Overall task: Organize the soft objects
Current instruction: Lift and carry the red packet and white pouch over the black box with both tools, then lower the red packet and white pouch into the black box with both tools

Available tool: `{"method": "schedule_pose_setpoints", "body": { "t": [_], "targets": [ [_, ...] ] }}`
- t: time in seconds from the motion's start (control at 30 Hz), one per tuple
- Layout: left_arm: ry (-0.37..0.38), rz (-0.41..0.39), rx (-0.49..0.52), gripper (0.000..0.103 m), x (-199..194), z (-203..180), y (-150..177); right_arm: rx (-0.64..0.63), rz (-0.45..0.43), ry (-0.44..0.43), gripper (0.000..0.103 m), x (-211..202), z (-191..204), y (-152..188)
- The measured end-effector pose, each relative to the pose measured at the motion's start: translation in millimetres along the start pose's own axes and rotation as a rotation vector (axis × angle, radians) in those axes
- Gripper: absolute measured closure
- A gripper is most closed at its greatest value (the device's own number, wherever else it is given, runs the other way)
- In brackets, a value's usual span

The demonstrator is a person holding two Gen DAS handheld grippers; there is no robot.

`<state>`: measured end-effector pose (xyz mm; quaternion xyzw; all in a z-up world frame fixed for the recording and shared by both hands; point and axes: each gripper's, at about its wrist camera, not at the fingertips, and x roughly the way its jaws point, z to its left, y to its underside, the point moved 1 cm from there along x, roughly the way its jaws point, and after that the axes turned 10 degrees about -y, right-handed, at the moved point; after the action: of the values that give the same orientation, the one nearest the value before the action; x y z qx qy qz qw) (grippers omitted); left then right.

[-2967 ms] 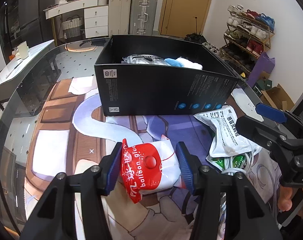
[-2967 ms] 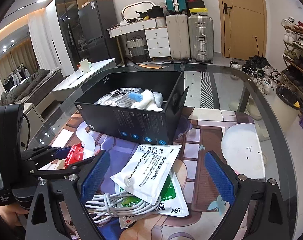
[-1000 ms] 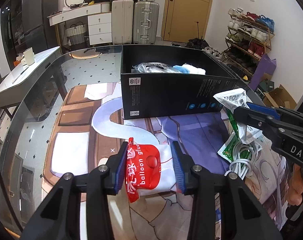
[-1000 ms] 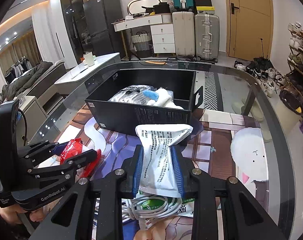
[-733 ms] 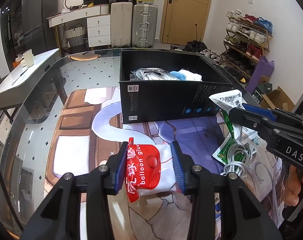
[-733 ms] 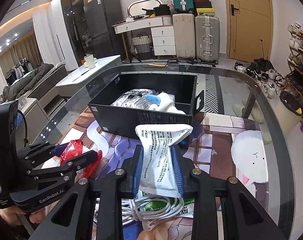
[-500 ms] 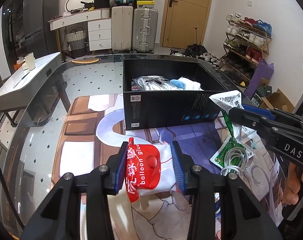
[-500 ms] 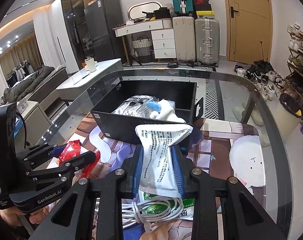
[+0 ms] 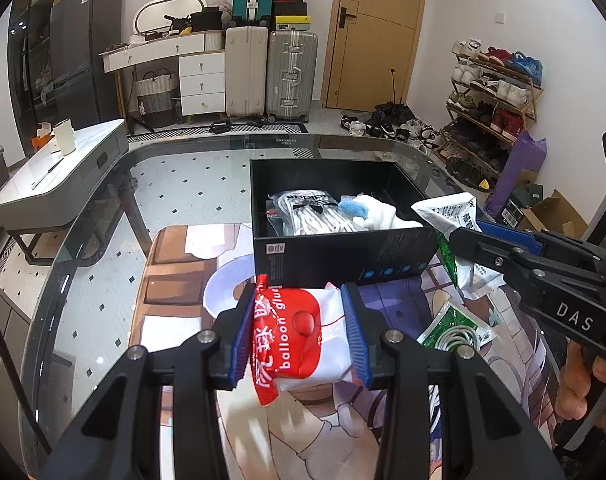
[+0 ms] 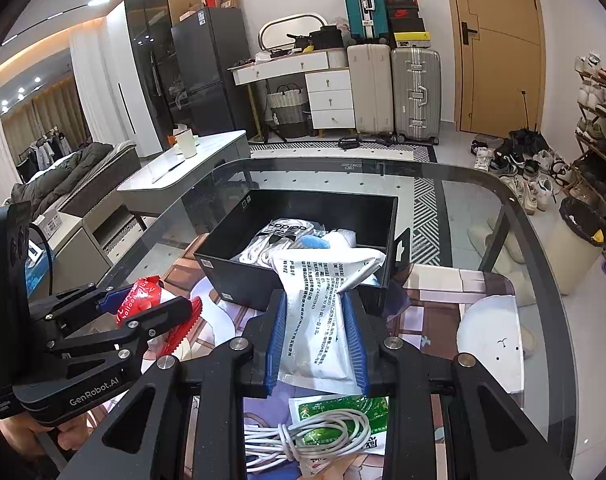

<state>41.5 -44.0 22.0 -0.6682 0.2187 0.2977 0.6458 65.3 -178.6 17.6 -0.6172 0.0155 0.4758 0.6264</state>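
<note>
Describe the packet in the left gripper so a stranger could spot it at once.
Find the black box on the glass table. Just in front of it, the left gripper pinches a red and white packet. Only this packet is red and reads "balloon glue".

Red-and-white balloon glue packet (image 9: 299,336); white pouch (image 10: 319,320) with black print; black box (image 9: 343,256); green-and-white packet (image 10: 339,410) under a white cable (image 10: 315,436); blue pads (image 9: 239,336); glass worktop (image 9: 191,184).

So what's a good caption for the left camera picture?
Left tool squeezing a red balloon-glue packet near the black box.
</note>
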Motion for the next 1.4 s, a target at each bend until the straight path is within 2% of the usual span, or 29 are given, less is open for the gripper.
{"method": "schedule_pose_setpoints", "body": {
  "t": [0.67,1.4],
  "targets": [
    [0.004,-0.045,0.007,0.063,-5.6,-1.6,-40.8,-0.004,-0.024,-0.021,0.074,-0.1,2.3,-33.0],
    [0.009,-0.043,0.018,0.063,10.8,-6.1,-66.4,0.016,-0.025,-0.03,0.074,12.6,-5.3,-58.8]
  ]
}}
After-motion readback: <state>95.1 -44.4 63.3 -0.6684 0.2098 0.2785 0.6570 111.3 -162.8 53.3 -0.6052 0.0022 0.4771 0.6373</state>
